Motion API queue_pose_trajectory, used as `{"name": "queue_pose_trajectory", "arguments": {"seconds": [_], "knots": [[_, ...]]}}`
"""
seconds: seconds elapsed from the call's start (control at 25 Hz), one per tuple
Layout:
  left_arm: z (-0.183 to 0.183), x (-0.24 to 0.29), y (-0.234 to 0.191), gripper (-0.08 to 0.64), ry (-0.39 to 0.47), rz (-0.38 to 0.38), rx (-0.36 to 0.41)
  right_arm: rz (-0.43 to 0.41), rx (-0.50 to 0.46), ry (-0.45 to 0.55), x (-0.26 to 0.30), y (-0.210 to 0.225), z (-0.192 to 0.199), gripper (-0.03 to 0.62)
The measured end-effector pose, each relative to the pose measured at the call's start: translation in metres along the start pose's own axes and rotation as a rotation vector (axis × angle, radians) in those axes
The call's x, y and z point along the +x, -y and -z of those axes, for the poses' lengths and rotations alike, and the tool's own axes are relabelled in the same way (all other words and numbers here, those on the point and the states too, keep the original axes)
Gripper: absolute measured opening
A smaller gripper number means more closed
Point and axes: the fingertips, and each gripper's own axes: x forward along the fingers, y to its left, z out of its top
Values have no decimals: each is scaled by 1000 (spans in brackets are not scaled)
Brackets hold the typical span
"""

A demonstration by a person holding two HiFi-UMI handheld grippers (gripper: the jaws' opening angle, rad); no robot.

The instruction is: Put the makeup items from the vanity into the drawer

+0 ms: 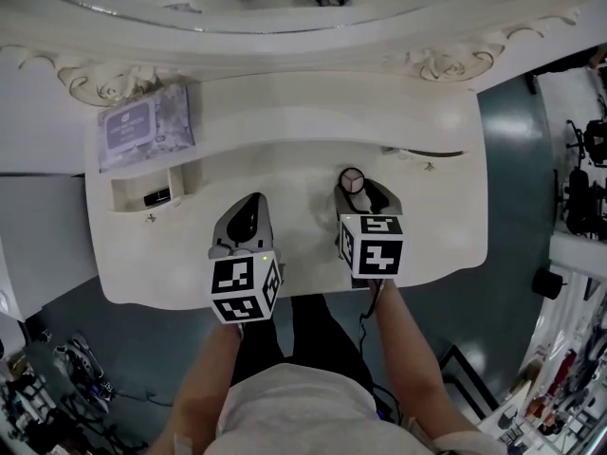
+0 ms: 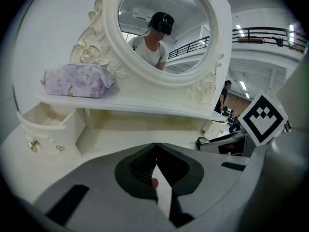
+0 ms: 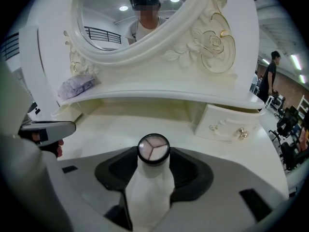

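The left gripper hangs over the front part of the vanity, near the middle. In the left gripper view its two jaws meet at the tips and nothing is between them. Only the white table top shows through the narrow slit lower down.

The right gripper is just beside it, on the right. Its jaws are closed on a compact. This is a small round case with three pale shades under a clear lid, and the lid faces the mirror. One jaw presses it from each side. The compact is above the table top, a little right of the centre and in front of the shelf.

The open drawer is at the left end of the vanity, well apart from the compact. A small dark thing lies inside it; I cannot tell what it is. Above this drawer, on the shelf, lies a purple pack. The right drawer is closed and has a small gold knob.
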Motion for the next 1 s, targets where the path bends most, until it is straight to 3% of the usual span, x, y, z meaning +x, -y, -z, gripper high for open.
{"name": "queue_pose_trajectory", "arguments": {"seconds": [0.52,1.0], "knots": [[-19,-57,-41,11,104,-54,-41,-54,-56,81,-33,-68,-26,213],[-41,-126,-101,11,224,-141,-85,-152,-163,151,-62,-165,-56,215]]}}
